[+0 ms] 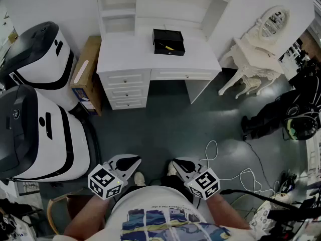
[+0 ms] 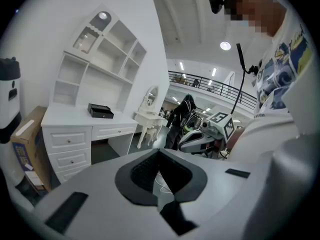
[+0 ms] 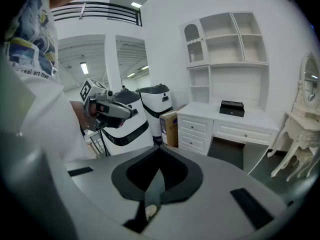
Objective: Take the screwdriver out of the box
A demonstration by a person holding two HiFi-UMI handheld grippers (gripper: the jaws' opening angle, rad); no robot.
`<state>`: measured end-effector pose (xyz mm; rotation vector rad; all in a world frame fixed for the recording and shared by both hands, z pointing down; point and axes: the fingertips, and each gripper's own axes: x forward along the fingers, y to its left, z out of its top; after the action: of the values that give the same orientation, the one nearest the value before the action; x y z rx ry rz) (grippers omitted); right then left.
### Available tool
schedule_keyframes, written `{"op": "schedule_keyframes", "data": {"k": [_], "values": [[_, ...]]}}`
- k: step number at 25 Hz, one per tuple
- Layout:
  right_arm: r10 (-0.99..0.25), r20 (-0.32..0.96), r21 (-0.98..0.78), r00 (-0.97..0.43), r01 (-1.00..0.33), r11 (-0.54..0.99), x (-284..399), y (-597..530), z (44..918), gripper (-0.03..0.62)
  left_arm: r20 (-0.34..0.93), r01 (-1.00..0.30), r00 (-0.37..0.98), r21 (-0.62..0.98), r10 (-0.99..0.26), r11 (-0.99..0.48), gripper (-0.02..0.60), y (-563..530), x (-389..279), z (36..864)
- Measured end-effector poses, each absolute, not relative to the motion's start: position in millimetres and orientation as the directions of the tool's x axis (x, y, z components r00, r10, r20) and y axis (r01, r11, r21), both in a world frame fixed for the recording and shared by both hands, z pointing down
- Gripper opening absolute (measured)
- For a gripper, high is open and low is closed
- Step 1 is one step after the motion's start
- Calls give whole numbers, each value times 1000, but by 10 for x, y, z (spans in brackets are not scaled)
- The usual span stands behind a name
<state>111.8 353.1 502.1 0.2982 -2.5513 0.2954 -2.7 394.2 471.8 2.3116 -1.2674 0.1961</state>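
An open black box [image 1: 168, 41] stands on the white desk [image 1: 130, 56], far across the floor from me. Inside it lies a screwdriver [image 1: 169, 47] with a yellow handle. The box also shows small in the left gripper view [image 2: 100, 111] and the right gripper view [image 3: 232, 108]; the screwdriver cannot be made out there. My left gripper [image 1: 131, 161] and right gripper [image 1: 176, 164] are held close to my body, low in the head view, both aimed toward the desk. Each one's jaws meet at the tips, left [image 2: 159, 152] and right [image 3: 159, 152], shut with nothing between them.
Two large white-and-black machines [image 1: 35, 129] stand at the left, with a cardboard carton [image 1: 86, 74] beside the desk. A white shelf unit [image 1: 150, 4] tops the desk. An ornate white dressing table [image 1: 256, 59] stands at the right. A dark bag [image 1: 266, 115] and cables [image 1: 235, 177] lie on the grey floor.
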Motion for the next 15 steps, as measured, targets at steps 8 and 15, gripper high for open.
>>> {"op": "schedule_keyframes", "data": {"k": [8,15], "values": [[-206,520,-148,-829,-325,934,1433,3149,4983,23,373,-809,588,257,-718,-529,12,3494,403,4642],[-191,510,-157,-839,-309,938,1734,2593,5027,23,383,-818,576,258,-722,-515,12,2945,734,4582]]}}
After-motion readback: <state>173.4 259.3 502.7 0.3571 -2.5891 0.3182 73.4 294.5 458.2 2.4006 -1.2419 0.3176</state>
